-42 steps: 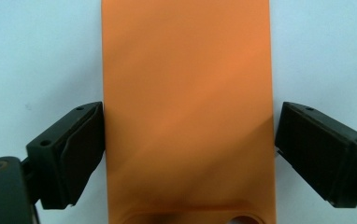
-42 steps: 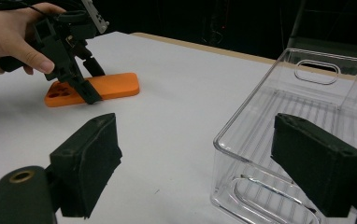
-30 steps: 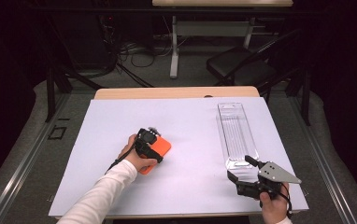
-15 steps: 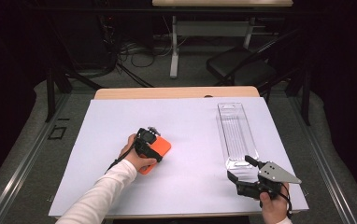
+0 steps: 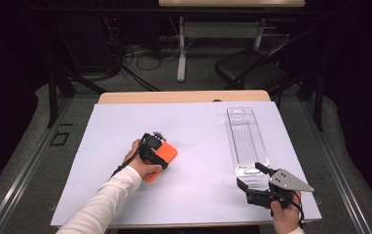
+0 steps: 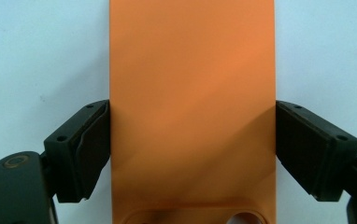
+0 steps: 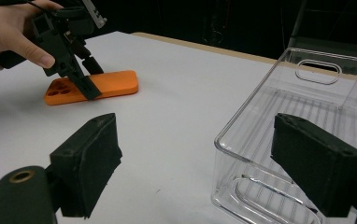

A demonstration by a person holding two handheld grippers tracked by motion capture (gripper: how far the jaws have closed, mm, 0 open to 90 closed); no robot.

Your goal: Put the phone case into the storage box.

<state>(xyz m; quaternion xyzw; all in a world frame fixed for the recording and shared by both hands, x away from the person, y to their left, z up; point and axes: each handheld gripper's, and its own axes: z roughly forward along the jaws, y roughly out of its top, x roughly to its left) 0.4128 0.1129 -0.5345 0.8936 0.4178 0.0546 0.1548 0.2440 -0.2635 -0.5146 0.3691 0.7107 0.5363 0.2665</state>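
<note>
Still, nothing has moved: my left gripper [image 6: 193, 135] pinches the orange case [image 5: 167, 153], and my right gripper [image 7: 195, 158] waits spread beside the clear bin [image 5: 245, 139], lift pending.

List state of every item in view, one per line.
orange phone case: flat on the white sheet, camera cutouts up, clamped across its width.
left tool: pads on both long edges of the case.
clear bin: upright, empty.
right tool: open, nothing held, one jaw in front of the bin's near end.
</note>
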